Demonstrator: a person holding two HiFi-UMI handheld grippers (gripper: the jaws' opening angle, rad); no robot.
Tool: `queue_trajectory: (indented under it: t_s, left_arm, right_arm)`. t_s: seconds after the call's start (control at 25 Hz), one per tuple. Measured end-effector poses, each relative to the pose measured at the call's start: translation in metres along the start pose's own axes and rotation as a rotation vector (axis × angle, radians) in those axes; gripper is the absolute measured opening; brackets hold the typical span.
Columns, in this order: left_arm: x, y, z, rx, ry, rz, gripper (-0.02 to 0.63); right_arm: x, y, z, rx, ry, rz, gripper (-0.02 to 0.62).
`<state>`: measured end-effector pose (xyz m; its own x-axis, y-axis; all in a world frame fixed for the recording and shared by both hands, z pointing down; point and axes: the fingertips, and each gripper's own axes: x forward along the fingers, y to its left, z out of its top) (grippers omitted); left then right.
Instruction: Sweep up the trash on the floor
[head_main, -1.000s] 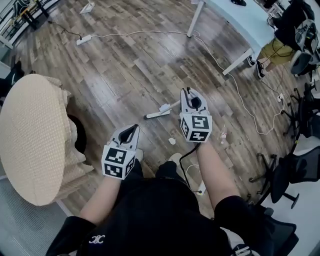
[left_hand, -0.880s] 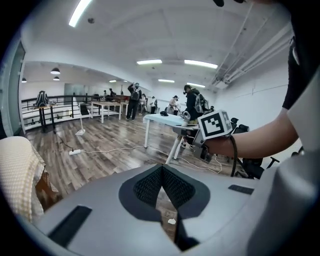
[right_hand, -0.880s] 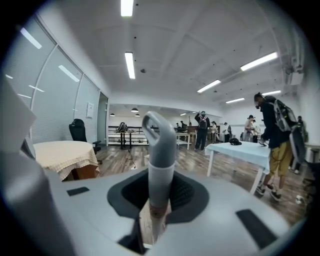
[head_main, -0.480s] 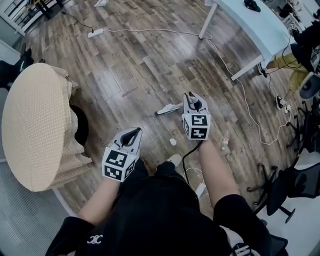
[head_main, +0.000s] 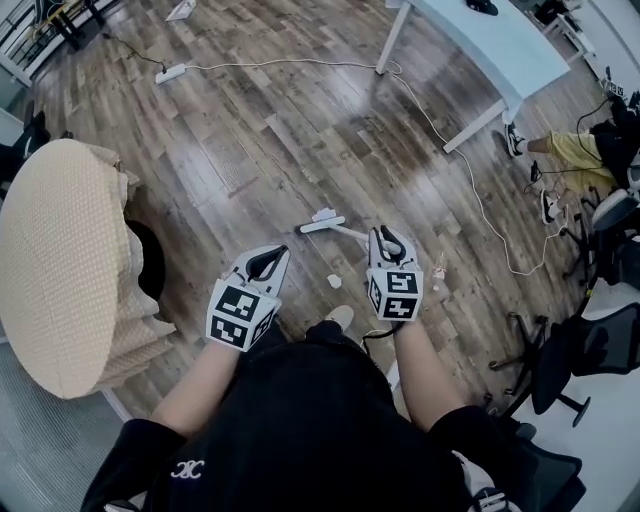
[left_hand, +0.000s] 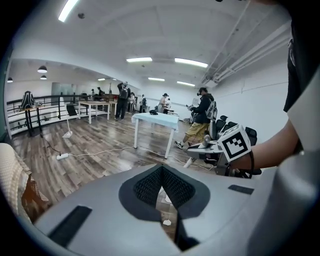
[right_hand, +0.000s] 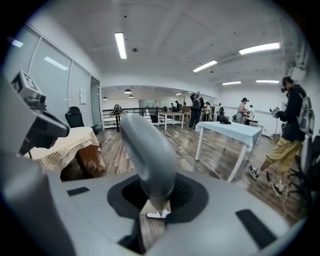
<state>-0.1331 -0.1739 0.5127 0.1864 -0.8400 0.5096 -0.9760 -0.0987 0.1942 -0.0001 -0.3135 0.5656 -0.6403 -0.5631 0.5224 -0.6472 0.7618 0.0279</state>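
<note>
We are standing on the wooden floor (head_main: 250, 130) and holding both tools low in front of us. Our right gripper (head_main: 386, 238) is clenching its fingers around the grey handle (right_hand: 150, 160) of a broom. The handle is running forward and down between the fingers to the white broom head (head_main: 322, 223), which is resting on the floor just ahead and slightly to the left of that gripper. Our left gripper (head_main: 268, 258) is hanging beside it, a little nearer to us; its fingers are pressing together at the tips and gripping nothing.

A small white scrap of trash (head_main: 334, 281) is lying on the floor between the two grippers, close to our shoe (head_main: 340, 317). A second, pinkish bit of trash (head_main: 438, 268) is lying just to the right of the right gripper. A white cable (head_main: 470, 190) is trailing across the boards farther to the right.
</note>
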Motion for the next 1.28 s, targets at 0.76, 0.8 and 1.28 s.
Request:
queue_trajectory:
  t_s: [0.76,0.8,1.28]
  left_arm:
    - [0.033,-0.067,0.003,0.109,0.038,-0.194,-0.003]
    - [0.034,-0.070,0.004,0.115,0.039,-0.200,-0.003]
    - [0.035,-0.095,0.002,0.138,0.048,-0.210,-0.003]
  right_arm:
    - [-0.085,-0.024,-0.030,0.054,-0.004,-0.105,0.075]
    - [-0.084,-0.027,-0.030,0.048,-0.009,-0.109,0.075]
    - [-0.096,-0.142,0.020,0.100,-0.127,-0.269,0.075]
